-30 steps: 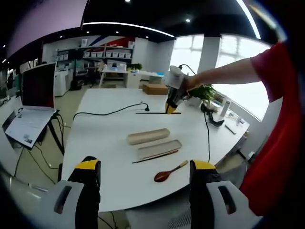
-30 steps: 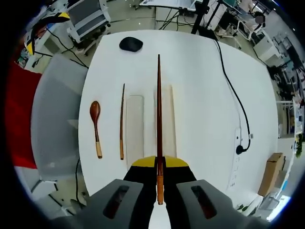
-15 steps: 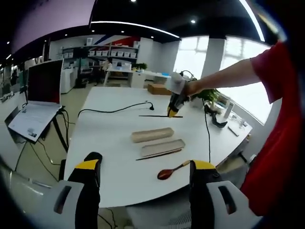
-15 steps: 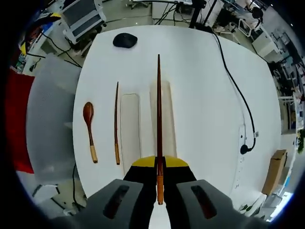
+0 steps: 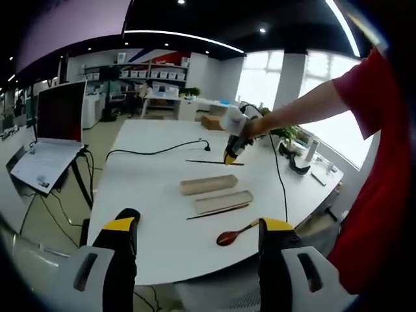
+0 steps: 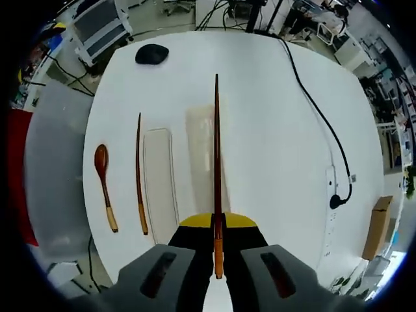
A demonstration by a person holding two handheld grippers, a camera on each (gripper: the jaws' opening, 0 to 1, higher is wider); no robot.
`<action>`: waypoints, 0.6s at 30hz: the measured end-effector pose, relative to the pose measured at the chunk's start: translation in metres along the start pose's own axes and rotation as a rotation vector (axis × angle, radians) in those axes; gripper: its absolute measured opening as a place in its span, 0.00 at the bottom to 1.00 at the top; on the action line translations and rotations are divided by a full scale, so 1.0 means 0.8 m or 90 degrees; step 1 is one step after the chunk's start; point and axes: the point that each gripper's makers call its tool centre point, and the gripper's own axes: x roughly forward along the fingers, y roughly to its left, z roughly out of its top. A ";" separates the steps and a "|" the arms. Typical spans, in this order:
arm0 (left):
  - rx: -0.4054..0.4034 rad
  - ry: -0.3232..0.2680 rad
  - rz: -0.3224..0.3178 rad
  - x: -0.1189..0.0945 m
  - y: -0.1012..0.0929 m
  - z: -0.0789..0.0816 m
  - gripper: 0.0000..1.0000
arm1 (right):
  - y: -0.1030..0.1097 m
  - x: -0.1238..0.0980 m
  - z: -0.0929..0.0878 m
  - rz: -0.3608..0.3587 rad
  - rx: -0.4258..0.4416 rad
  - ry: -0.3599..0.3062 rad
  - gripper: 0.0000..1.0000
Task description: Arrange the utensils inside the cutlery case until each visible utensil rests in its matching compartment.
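Observation:
My right gripper (image 6: 216, 224) is shut on a long dark chopstick (image 6: 216, 149) that points straight ahead, high over the white table (image 6: 273, 162). Below it lie a pale wooden case half (image 6: 200, 153), a flat light case half (image 6: 160, 179), a second chopstick (image 6: 138, 172) and a brown wooden spoon (image 6: 103, 185), side by side. In the left gripper view, a person's hand holds the right gripper (image 5: 232, 148) and its chopstick (image 5: 213, 162) above the far side of the case half (image 5: 208, 184). My left gripper (image 5: 198, 233) stands open at the table's near edge, nothing between its jaws.
A black mouse (image 6: 151, 53) sits at the table's end. A black cable (image 6: 318, 123) runs to a power strip (image 6: 330, 188). A grey chair (image 6: 55, 162) stands by the spoon side. A laptop (image 5: 52, 130) is on a stand off the table.
The right gripper, still holding the chopstick, has drifted sideways and slightly lower over the table. The case halves, spoon and second chopstick lie where they were. My left gripper stays open.

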 end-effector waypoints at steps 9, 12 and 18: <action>-0.012 0.020 0.009 0.006 0.007 -0.007 0.77 | 0.004 0.032 0.000 0.009 -0.009 0.004 0.00; -0.015 0.026 0.012 0.006 0.009 -0.009 0.77 | 0.004 0.043 0.000 0.008 -0.013 0.004 0.00; -0.023 0.037 0.017 0.005 0.011 -0.014 0.76 | 0.012 0.068 -0.006 0.018 -0.015 0.016 0.00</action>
